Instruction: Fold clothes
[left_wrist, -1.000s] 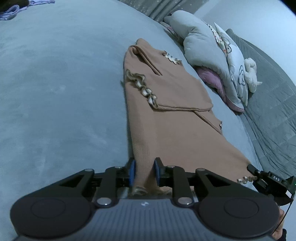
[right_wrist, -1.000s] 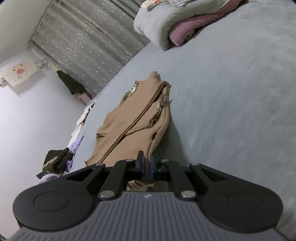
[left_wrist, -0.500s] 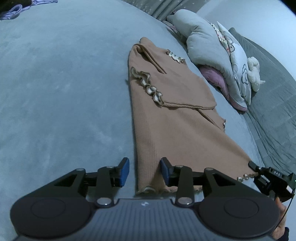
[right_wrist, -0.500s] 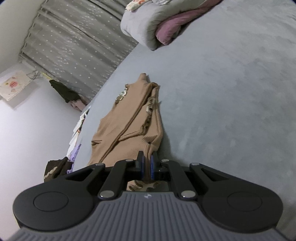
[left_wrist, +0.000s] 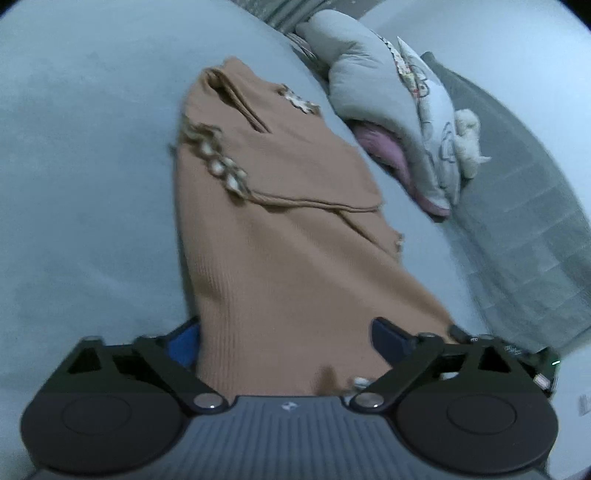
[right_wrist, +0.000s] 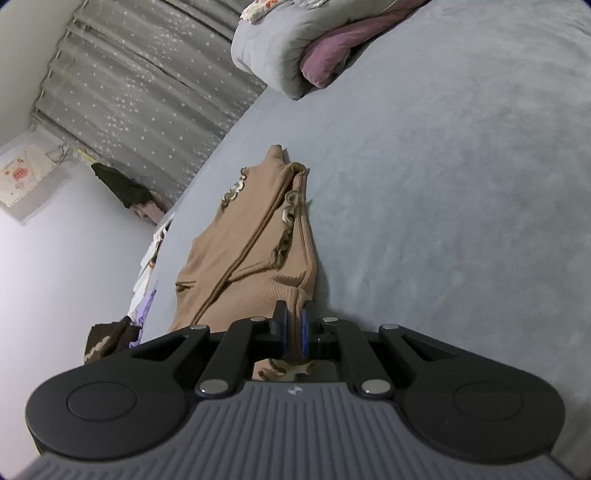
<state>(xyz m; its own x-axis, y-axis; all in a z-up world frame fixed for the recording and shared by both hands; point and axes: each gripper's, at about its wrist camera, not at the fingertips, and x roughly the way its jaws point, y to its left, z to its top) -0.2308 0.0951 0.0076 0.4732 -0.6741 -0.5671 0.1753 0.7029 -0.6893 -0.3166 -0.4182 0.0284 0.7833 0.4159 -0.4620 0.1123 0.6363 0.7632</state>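
Tan ribbed knit garment (left_wrist: 280, 266) lay on the grey bed (left_wrist: 81, 184); the left gripper (left_wrist: 288, 343), jaws just opened wide, should re-grip the hem squarely, since the right gripper (right_wrist: 293, 326) was clamped on its corner.

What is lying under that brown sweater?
The brown sweater lies flat on a grey bed cover, which shows all around it. Whatever sits directly beneath the fabric is covered.

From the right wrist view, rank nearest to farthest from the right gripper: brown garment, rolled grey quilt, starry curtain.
1. Brown garment: its hem is clamped in the right gripper, the rest stretching ahead.
2. Rolled grey quilt: farther up the bed, upper right.
3. Starry curtain: behind the bed, upper left.
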